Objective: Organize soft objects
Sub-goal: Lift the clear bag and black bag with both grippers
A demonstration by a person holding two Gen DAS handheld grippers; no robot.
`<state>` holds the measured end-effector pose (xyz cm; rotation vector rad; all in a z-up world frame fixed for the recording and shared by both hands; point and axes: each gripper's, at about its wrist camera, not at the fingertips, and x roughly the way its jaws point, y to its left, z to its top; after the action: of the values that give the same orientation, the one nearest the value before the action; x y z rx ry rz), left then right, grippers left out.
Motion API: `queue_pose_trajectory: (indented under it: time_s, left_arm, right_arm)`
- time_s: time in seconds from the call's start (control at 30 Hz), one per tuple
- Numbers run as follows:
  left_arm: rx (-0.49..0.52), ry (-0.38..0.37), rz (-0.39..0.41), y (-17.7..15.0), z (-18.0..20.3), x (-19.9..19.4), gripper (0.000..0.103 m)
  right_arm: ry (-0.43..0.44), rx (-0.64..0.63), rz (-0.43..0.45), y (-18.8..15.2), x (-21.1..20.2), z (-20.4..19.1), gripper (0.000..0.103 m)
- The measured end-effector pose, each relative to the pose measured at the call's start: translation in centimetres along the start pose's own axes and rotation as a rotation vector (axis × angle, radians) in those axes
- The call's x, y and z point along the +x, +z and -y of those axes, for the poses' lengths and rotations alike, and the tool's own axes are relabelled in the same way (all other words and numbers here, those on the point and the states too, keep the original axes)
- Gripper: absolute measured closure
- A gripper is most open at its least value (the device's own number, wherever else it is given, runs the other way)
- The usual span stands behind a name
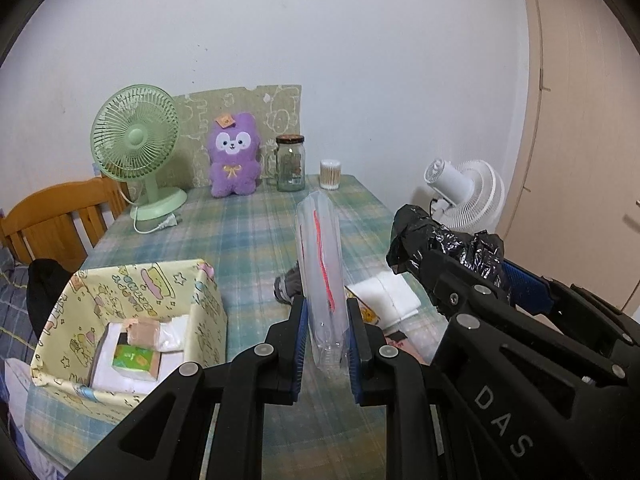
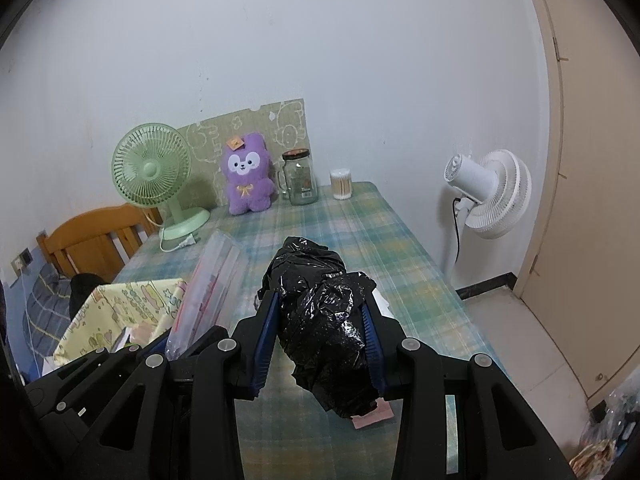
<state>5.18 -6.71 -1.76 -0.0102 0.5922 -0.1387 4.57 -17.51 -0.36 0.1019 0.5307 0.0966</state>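
**Both tongs lift soft bags above the desk**

At the left, a yellow cartoon-print box [image 1: 132,300] stands on the checked desk [image 1: 248,232] with small packs inside. Beside it, the left tongs [image 1: 327,344] are clenched on a clear plastic bag [image 1: 320,264] with a red stripe, held upright. To the right, the right tongs [image 2: 320,344] grasp a crumpled black plastic bag [image 2: 320,312] above the desk. A folded white cloth [image 1: 388,292] lies under them.

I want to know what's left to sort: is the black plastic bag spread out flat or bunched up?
Bunched up. The black plastic bag is a crumpled wad clamped between the right gripper pads, off the table.
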Motion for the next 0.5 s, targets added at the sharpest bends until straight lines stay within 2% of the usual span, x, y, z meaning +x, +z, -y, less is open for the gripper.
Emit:
queue_pose_trajectory:
  time_s: [0.23, 0.5]
  left_arm:
    - [0.007, 0.030, 0.018, 1.0, -1.1, -0.6, 0.087]
    - [0.030, 0.058, 0.021, 1.4, -2.7, -1.1, 0.087]
  right_arm:
    - [0.000, -0.018, 0.008, 1.1, 0.0, -1.5, 0.060]
    - [0.038, -0.014, 0.015, 1.4, 0.4, -3.4, 0.060]
